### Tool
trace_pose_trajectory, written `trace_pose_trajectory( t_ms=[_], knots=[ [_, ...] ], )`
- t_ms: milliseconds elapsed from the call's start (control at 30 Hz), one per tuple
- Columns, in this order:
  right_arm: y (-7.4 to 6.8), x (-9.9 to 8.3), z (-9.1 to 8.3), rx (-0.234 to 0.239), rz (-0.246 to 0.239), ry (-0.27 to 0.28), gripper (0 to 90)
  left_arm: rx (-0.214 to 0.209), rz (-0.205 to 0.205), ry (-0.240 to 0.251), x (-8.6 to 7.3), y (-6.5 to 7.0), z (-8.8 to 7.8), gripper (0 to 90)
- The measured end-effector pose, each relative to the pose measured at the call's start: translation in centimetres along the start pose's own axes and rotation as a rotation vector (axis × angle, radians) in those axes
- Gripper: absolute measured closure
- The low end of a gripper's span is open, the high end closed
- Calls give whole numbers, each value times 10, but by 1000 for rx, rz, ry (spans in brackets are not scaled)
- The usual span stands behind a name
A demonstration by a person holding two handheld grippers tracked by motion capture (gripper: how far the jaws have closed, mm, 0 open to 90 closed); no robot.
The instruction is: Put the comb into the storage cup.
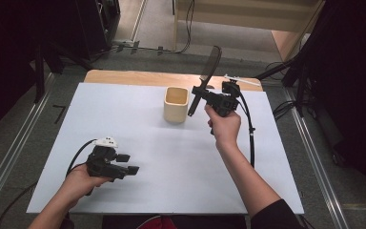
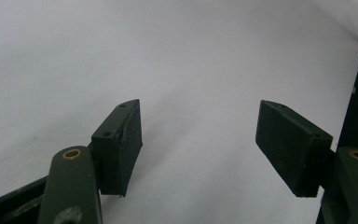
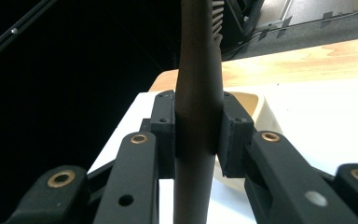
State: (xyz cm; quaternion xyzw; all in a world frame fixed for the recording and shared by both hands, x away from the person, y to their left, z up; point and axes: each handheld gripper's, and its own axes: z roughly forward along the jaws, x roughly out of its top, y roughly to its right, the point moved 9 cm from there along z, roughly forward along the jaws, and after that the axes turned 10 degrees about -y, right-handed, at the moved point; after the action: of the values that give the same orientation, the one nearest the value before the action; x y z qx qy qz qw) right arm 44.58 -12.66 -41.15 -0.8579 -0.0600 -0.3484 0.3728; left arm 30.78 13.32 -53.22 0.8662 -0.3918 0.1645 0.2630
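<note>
Well above the cup (image 1: 176, 104), the spatula (image 1: 205, 81) hangs clamped.

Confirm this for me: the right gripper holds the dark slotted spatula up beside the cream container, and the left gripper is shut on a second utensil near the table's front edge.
Wrong on the left gripper. The left gripper view shows its jaws apart with nothing between them, just bare white table. The right gripper does clamp the dark slotted spatula beside the cream container.

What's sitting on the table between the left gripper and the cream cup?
Nothing: in the high view, only bare white tabletop separates the left gripper from the cream cup.
</note>
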Motion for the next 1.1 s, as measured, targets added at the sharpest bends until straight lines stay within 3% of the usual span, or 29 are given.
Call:
trace_pose_trajectory(
  t_ms=[167, 267, 533, 667, 1100],
  knots=[
    [1, 8, 5, -16, -9, 2, 696, 14, 3, -7, 0, -1, 1, 326],
    [0, 9, 8, -22, -4, -3, 696, -8, 2, -1, 1, 0, 1, 326],
    [-3, 24, 20, -57, -28, 11, 696, 2, 0, -8, 0, -2, 3, 326],
    [-3, 30, 23, -52, -23, 12, 696, 2, 1, -13, 0, -3, 3, 326],
    [2, 52, 36, -121, -77, 51, 696, -6, 8, -18, 0, -2, 5, 326]
  ],
)
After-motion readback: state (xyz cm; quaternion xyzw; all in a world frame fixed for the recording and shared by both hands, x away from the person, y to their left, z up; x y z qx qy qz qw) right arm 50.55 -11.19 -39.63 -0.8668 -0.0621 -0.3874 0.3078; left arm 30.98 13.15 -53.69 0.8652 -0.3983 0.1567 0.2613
